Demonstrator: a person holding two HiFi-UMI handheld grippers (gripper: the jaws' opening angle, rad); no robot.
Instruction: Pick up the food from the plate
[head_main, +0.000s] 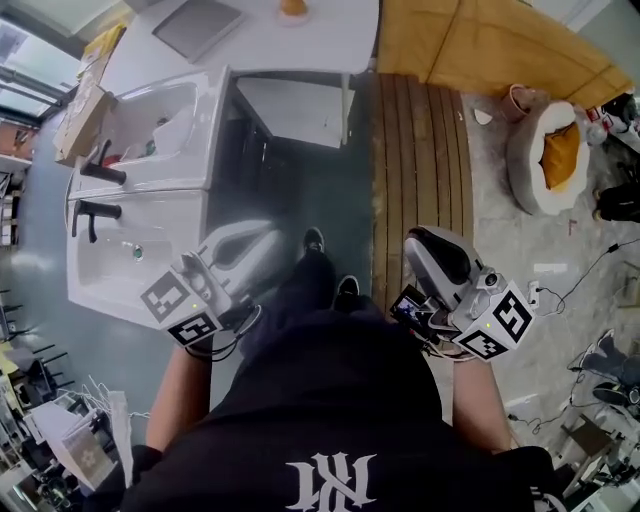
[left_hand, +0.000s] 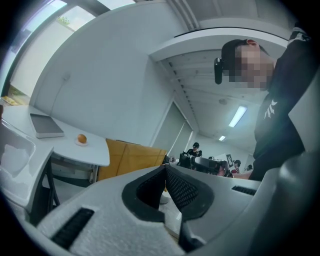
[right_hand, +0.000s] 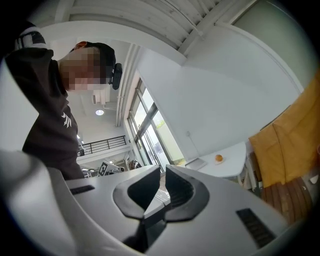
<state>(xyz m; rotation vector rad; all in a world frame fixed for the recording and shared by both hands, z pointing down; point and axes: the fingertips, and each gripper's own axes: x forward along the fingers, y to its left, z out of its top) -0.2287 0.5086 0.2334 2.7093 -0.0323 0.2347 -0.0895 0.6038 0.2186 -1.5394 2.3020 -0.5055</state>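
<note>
Food (left_hand: 81, 138): small, round, orange.

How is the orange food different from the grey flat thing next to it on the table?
The orange food is small and round; the grey flat thing is bigger, thin and rectangular. The food sits on a small plate; the grey thing lies straight on the white table. Both are on that same table.
</note>
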